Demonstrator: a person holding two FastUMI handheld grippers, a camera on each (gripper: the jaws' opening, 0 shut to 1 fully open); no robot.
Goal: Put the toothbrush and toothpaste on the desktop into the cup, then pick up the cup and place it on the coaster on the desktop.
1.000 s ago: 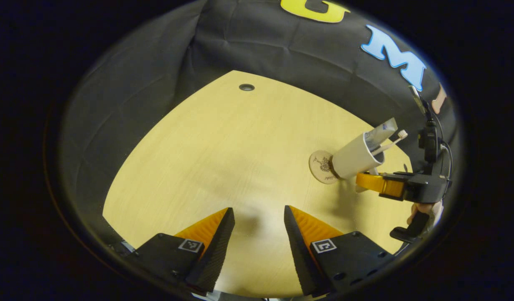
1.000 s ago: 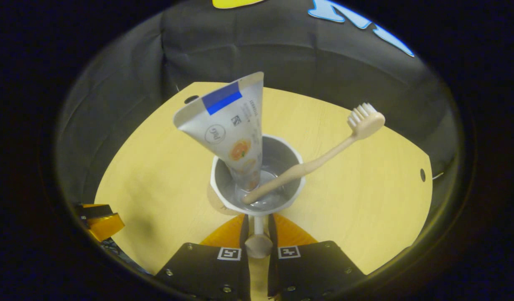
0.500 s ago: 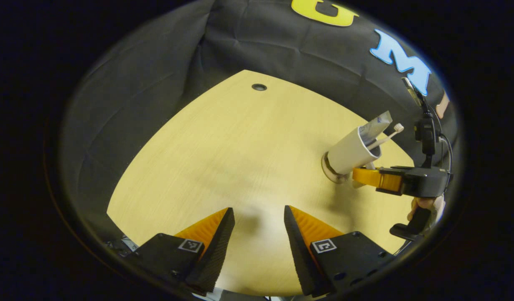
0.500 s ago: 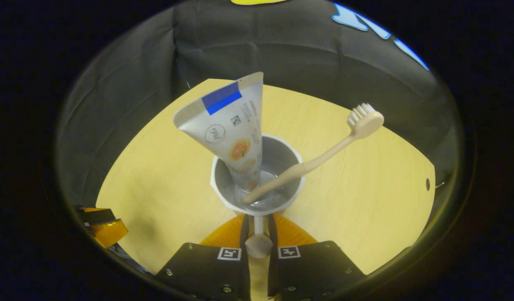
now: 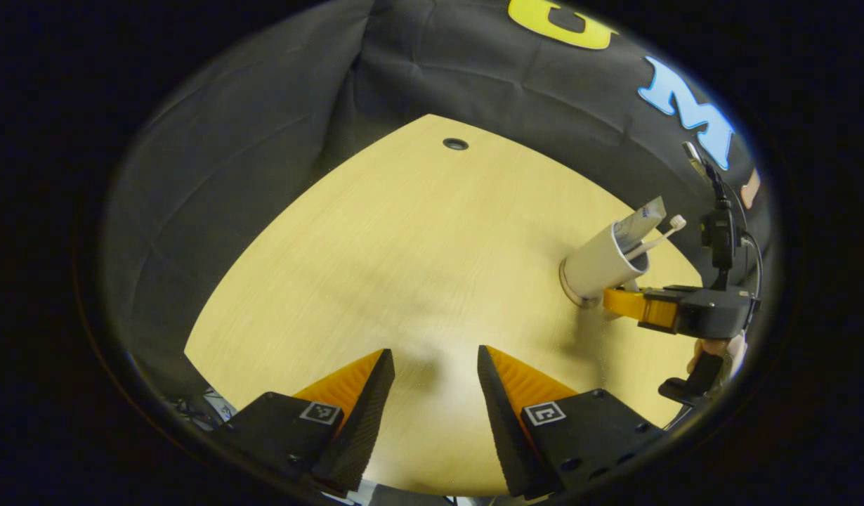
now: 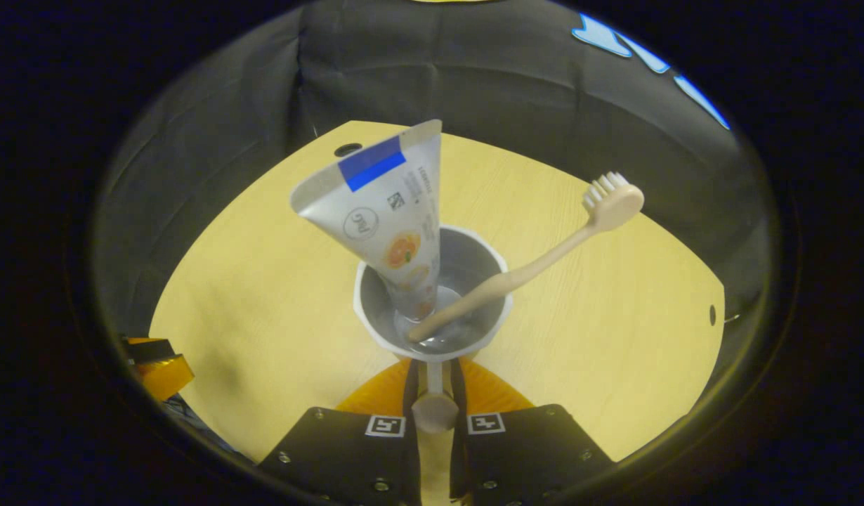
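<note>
- The cup (image 6: 432, 306), holding toothpaste (image 6: 386, 211) and toothbrush (image 6: 530, 263), is standing near the desktop's (image 5: 404, 246) right edge, seemingly hiding the coaster.
- The right gripper (image 6: 432, 383) is pinching the cup's handle (image 6: 433, 407).
- The left gripper (image 5: 432, 379) is hovering moderately open, holding nothing.

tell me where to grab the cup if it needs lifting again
By its handle, from the near side, as the right gripper already does with both fingers on it. The cup stands upright, and the toothpaste and toothbrush lean out over the rim, so a grasp from above would likely knock them.
</note>
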